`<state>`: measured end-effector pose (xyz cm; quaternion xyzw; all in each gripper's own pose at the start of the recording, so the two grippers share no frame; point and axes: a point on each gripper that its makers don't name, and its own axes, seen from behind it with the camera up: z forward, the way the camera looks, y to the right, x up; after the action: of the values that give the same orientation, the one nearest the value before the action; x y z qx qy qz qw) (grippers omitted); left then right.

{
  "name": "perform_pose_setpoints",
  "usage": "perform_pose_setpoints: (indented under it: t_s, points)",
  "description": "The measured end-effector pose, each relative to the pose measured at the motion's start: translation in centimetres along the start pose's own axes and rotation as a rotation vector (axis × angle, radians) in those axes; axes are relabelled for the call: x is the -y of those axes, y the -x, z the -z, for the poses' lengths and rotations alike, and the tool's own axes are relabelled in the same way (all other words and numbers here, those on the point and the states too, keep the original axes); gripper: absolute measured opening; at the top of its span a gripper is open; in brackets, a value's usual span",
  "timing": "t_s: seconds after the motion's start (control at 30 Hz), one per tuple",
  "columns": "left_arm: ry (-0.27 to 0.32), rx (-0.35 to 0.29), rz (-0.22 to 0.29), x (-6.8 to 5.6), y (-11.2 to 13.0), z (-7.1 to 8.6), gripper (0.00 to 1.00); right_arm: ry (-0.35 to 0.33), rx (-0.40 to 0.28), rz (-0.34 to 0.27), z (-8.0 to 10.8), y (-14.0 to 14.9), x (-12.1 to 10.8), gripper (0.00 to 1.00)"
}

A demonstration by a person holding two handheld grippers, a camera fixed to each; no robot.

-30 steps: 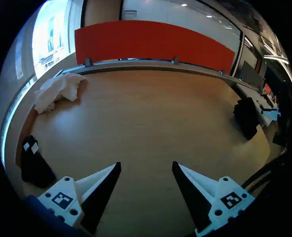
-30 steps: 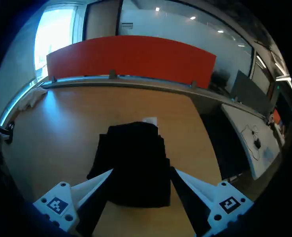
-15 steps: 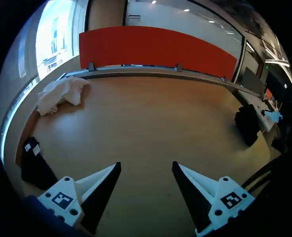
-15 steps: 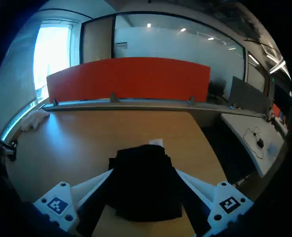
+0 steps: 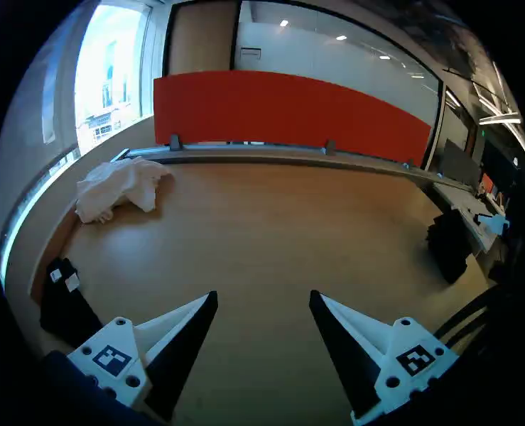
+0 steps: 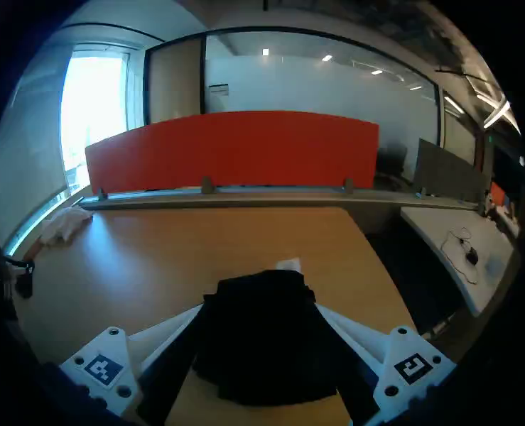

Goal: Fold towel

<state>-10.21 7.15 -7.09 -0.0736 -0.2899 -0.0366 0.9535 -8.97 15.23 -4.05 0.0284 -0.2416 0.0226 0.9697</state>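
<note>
At the left gripper [image 5: 262, 294], the jaws are released and spread wide, and bare light-brown wooden surface [image 5: 262, 220] shows in the gap between the two white fingers. Off to that view's lower left, at the edge of the surface, lies a black bundle with small white tags [image 5: 62, 302]. Farther out on the left, on the window side, a crumpled white cloth [image 5: 120, 193] sits in a loose heap. The folded black towel [image 5: 448, 245] appears small at the right edge of the surface, well apart from these jaws. A long red partition panel [image 5: 290, 113] stands upright along the far edge.

At the right gripper [image 6: 259, 309], the jaws are parted just as wide. The folded black towel [image 6: 266, 334] lies on the surface [image 6: 191, 248] between the fingers, its sides running close along their dark inner faces; whether the fingers touch it I cannot tell. A small white tag [image 6: 289, 265] pokes out at the towel's far edge. Beyond, the crumpled white cloth [image 6: 65, 223] rests at the far left corner, and the red partition panel [image 6: 234, 153] closes the back. To the right, across a dark gap, stands a pale neighbouring desk [image 6: 468, 270] with a thin cable on it.
</note>
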Motion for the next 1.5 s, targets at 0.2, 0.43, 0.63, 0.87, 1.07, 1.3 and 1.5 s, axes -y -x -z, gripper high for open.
perform_pose_setpoints:
  t_s: [0.2,0.43,0.63,0.87,1.07,1.3,1.5]
  points:
    - [-0.046,-0.144,0.043,1.5,-3.7,0.1,0.96,0.007,-0.033,-0.009,-0.1,-0.8,0.5,1.0]
    - [-0.083,-0.26,0.05,2.9,-7.0,0.2,0.96,0.021,-0.102,-0.005,0.2,-2.7,1.1,1.0]
    - [-0.096,-0.313,0.059,3.5,-8.8,0.3,0.96,0.03,-0.161,-0.006,0.4,-4.6,1.7,1.0]
    - [-0.087,-0.381,0.052,3.5,-11.2,0.9,0.96,0.061,-0.265,-0.017,1.1,-7.8,2.0,1.0]
    - [-0.089,-0.437,0.044,3.7,-13.1,1.7,0.96,0.068,-0.352,-0.018,1.6,-10.0,2.7,1.0]
    - [-0.091,-0.471,0.04,3.9,-14.1,2.2,0.96,0.096,-0.407,0.0,1.9,-11.2,3.4,1.0]
    - [-0.089,-0.482,0.036,4.1,-14.1,2.1,0.96,0.099,-0.445,0.024,2.0,-12.3,5.4,1.0]
